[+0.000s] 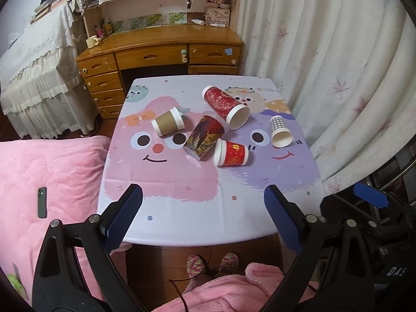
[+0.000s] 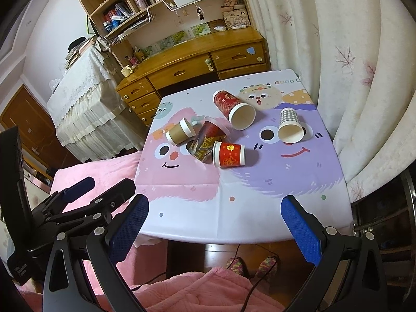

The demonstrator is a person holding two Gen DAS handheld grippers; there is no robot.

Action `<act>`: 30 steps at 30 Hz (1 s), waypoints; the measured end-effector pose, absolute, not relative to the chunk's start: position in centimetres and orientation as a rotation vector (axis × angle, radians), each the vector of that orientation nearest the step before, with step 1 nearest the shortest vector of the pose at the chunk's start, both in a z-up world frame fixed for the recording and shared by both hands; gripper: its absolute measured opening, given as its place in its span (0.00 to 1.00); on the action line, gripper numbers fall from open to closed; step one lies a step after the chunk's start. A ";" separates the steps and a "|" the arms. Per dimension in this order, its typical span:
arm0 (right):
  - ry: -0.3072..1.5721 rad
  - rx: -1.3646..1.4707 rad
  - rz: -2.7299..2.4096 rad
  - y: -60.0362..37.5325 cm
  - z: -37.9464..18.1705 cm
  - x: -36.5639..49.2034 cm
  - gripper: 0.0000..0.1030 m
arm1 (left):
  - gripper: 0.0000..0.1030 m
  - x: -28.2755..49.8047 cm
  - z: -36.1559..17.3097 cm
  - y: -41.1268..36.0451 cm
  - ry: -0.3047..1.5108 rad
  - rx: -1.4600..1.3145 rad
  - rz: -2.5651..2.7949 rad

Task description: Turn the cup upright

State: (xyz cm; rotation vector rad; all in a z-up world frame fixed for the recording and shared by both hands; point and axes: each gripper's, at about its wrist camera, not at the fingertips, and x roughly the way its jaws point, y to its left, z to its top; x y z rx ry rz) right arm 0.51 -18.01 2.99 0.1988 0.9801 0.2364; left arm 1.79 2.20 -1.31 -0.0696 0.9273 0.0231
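Observation:
Several paper cups lie on their sides on the small table [image 1: 182, 223]: a brown cup [image 1: 167, 124], a dark patterned cup [image 1: 204, 137], a short red cup [image 1: 231, 153], a tall red cup [image 1: 225, 106] and a checked cup [image 1: 279, 131]. They also show in the right wrist view: brown cup [image 2: 180, 131], patterned cup [image 2: 205, 140], short red cup [image 2: 228, 154], tall red cup [image 2: 234, 109], checked cup [image 2: 290, 126]. My left gripper [image 1: 202, 213] is open and empty at the table's near edge. My right gripper [image 2: 215, 223] is open and empty beside it.
The table [image 2: 234, 223] wears a cartoon cloth. A wooden desk [image 1: 161, 49] stands behind it, a curtain [image 1: 325, 65] to the right, a pink bed [image 1: 52, 182] with a phone [image 1: 42, 202] to the left. The person's slippered feet [image 1: 212, 261] are under the near edge.

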 end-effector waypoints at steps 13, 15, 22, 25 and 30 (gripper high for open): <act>0.956 0.218 0.182 -16.7 2.5 -0.4 1.00 | 0.91 1.6 -1.8 3.4 0.923 -0.066 -0.009; 0.947 0.219 0.167 -16.2 2.4 -0.6 1.00 | 0.91 1.5 -1.8 4.0 0.921 -0.063 -0.023; 0.902 0.227 0.121 -14.0 2.5 -1.4 1.00 | 0.91 0.3 -1.5 6.5 0.892 -0.038 -0.038; 0.895 0.216 0.111 -13.2 2.6 -1.5 1.00 | 0.91 -0.1 -1.2 7.7 0.882 -0.050 -0.045; 0.883 0.199 0.097 -12.1 3.2 -1.8 1.00 | 0.91 -0.5 -0.6 8.9 0.864 -0.050 -0.055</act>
